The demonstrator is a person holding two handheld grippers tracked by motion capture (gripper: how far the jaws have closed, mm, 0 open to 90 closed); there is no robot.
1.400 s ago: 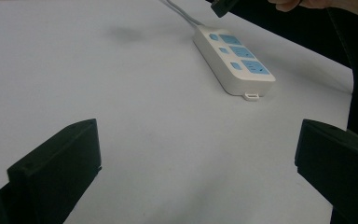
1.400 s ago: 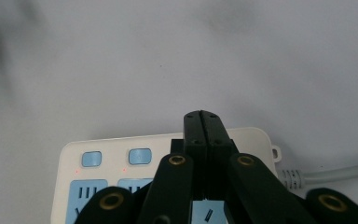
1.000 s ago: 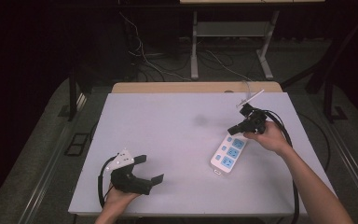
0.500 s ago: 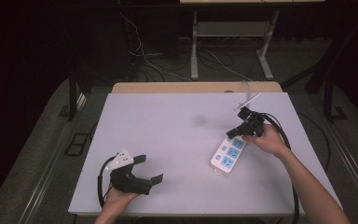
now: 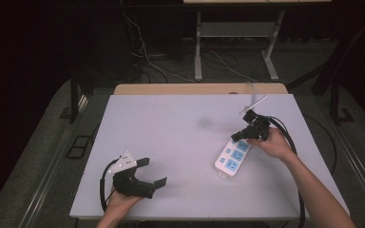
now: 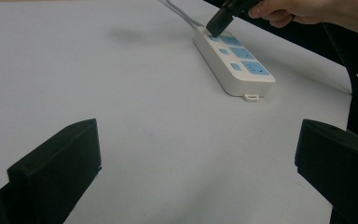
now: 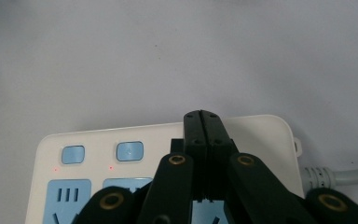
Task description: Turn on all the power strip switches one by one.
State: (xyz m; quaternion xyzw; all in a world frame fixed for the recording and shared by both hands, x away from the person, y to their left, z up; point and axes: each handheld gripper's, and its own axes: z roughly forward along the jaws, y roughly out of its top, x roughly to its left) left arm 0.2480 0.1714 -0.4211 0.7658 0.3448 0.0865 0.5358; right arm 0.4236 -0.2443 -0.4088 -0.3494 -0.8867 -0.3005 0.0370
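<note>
Near the front edge of the white counter (image 5: 180, 123), the left gripper (image 5: 148, 173) rests in the person's left hand (image 5: 120, 202) with its jaws spread wide and nothing between them. Farther back and to the right lies a white power strip (image 5: 232, 156) with blue sockets, flat on the counter. At its far end, the right gripper (image 5: 238, 136) has its jaws pressed together, and the tip touches the top of the strip near its small blue buttons (image 7: 129, 150). The right hand (image 5: 274, 143) holds it there.
</note>
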